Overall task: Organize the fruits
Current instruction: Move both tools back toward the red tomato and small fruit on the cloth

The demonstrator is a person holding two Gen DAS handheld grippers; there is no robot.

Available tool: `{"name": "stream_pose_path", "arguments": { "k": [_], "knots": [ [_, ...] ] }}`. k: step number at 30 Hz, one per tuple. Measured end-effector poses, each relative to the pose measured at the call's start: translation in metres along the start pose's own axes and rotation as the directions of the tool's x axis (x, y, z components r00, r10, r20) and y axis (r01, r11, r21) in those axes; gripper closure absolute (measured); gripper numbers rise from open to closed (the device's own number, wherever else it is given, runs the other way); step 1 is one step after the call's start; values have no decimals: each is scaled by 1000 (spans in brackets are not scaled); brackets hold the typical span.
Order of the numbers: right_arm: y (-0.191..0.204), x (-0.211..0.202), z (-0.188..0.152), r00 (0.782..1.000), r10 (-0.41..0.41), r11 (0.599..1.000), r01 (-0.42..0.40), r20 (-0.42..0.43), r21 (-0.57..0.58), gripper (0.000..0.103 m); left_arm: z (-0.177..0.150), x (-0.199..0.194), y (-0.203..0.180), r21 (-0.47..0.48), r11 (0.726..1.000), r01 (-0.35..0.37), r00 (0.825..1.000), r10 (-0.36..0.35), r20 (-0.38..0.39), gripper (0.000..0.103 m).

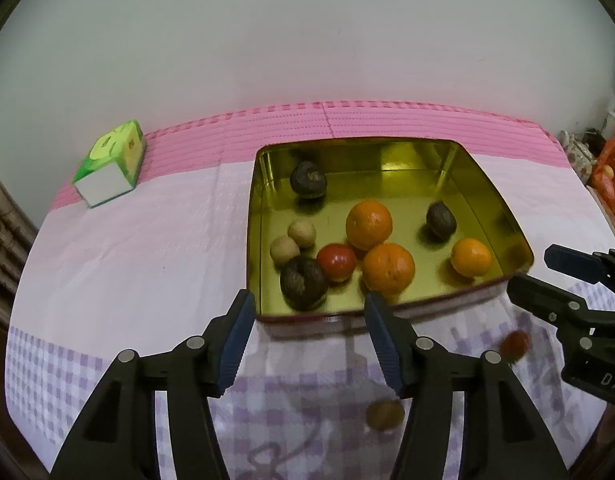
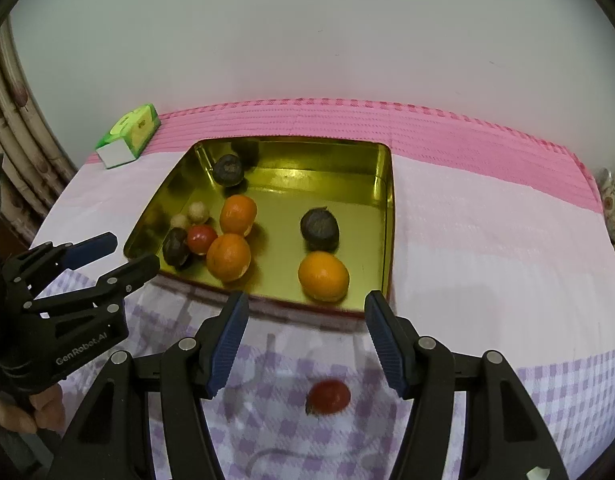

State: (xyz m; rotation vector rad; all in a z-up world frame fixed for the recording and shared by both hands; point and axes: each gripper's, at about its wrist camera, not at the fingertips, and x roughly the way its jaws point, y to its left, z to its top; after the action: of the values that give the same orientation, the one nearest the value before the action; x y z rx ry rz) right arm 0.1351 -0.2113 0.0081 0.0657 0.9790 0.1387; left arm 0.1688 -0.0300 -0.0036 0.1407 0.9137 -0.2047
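Hovering before the gold tin (image 1: pixel 491 200), your left gripper (image 1: pixel 307 320) and right gripper (image 2: pixel 305 320) gape empty.
A red fruit (image 2: pixel 328 397) lies on the checked cloth (image 2: pixel 527 380) beneath.

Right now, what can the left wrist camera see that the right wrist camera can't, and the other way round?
Only the left wrist view shows a small brown fruit lying loose on the checked cloth, plus orange bags at the far right edge.

Only the right wrist view shows a hand holding the left gripper, and a curtain on the left.

Both show the golden tin holding three oranges, a red fruit, dark fruits and two pale ones, the green tissue box, and a loose red fruit outside the tin.
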Motion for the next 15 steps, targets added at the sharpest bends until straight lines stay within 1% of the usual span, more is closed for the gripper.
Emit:
{"name": "stream_pose_path", "arguments": {
  "k": [4, 11, 15],
  "knots": [
    [-2, -8, -17, 1000, -1, 1000, 1, -10, 10, 45, -20, -9, 1, -15, 1000, 11, 1000, -11, -7, 45],
    [-7, -11, -49, 999, -6, 1000, 7, -46, 20, 46, -60, -11, -3, -12, 1000, 11, 999, -12, -53, 45],
    [-8, -8, -63, 998, -8, 1000, 10, -66, 26, 46, -71, -12, -9, -1, 1000, 17, 998, -17, -67, 45]
  ]
}}
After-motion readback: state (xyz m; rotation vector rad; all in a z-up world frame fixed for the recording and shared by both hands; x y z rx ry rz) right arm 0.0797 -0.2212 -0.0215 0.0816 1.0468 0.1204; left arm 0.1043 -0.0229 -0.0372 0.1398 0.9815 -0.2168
